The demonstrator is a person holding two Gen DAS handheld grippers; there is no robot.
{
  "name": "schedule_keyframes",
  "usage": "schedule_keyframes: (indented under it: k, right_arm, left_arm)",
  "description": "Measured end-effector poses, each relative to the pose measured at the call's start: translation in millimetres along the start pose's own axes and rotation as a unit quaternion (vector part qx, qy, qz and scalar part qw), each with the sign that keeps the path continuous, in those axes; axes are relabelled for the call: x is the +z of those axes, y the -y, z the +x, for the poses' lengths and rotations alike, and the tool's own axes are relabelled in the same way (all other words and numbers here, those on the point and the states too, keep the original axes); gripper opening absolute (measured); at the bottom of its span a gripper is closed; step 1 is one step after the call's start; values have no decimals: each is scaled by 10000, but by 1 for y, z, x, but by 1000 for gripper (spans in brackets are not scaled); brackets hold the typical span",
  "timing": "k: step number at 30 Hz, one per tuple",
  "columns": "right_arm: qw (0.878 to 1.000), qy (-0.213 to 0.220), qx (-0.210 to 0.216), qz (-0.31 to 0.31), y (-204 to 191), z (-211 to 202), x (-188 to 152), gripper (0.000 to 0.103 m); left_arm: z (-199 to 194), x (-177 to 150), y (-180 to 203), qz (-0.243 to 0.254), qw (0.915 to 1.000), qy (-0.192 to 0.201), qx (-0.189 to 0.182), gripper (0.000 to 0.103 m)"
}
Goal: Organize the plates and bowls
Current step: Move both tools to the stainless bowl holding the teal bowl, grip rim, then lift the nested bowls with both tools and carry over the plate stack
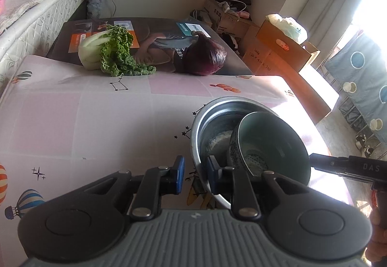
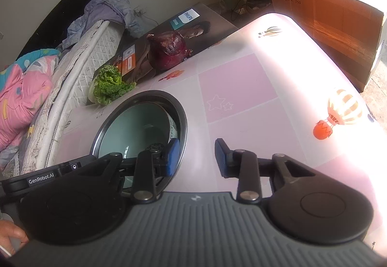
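Note:
A steel basin (image 1: pixel 200 117) stands on the pink balloon-print tablecloth (image 1: pixel 84 122). Inside it a teal bowl (image 1: pixel 273 141) with a dark patterned outside leans tilted. My left gripper (image 1: pixel 195 161) straddles the basin's near-left rim, one pad outside and one inside, with a small gap still showing. In the right wrist view the basin (image 2: pixel 145 95) and the teal bowl (image 2: pixel 135 126) lie at centre left. My right gripper (image 2: pixel 197 143) is open across the basin's right rim, its left pad over the bowl and its right pad above the cloth. One of its fingers (image 1: pixel 321 163) shows by the basin's right side.
Leafy greens (image 1: pixel 106 51) and a red cabbage (image 1: pixel 205 59) lie on a flat printed box (image 1: pixel 154 32) at the table's far end. A bed (image 1: pixel 36 13) runs along the left. Cardboard boxes (image 1: pixel 273 54) stand beyond the right edge. A hand (image 2: pixel 14 235) shows at bottom left.

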State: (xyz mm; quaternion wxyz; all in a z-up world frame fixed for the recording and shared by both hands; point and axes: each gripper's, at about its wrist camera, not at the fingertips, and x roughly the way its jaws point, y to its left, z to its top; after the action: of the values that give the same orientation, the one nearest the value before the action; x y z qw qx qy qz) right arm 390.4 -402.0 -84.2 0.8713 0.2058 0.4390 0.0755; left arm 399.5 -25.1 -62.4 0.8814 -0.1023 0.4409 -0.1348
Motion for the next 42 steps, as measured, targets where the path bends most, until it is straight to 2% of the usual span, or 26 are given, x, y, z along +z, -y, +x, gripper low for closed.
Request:
schedule_keyframes:
  k: [7,16,19,24,29,42]
  right_arm:
    - [10000,-34,-8,-75,-4,13,8,30]
    - [9993,-357,50,-36,-8,39,7,29]
    - [9988,-467,142,82,-7,50,5,25]
    - [9981,-478,355,156,-11,55,3,10]
    - [9975,-454,454,308,-9,54,3,10]
    - [9952,-431,665,567,-1,49,4,10]
  left_arm:
    - [8,4,-3,-158,9997,-120,-151,13]
    - [15,6,-7,-354,9986,-276,-265,13]
    - [19,8,-9,-430,9980,-348,-298,13]
    - [23,9,-12,-569,9969,-423,-348,12]
    - [23,9,-17,-728,9954,-430,-442,11]
    - [17,11,-19,-833,9947,-436,-410,11]
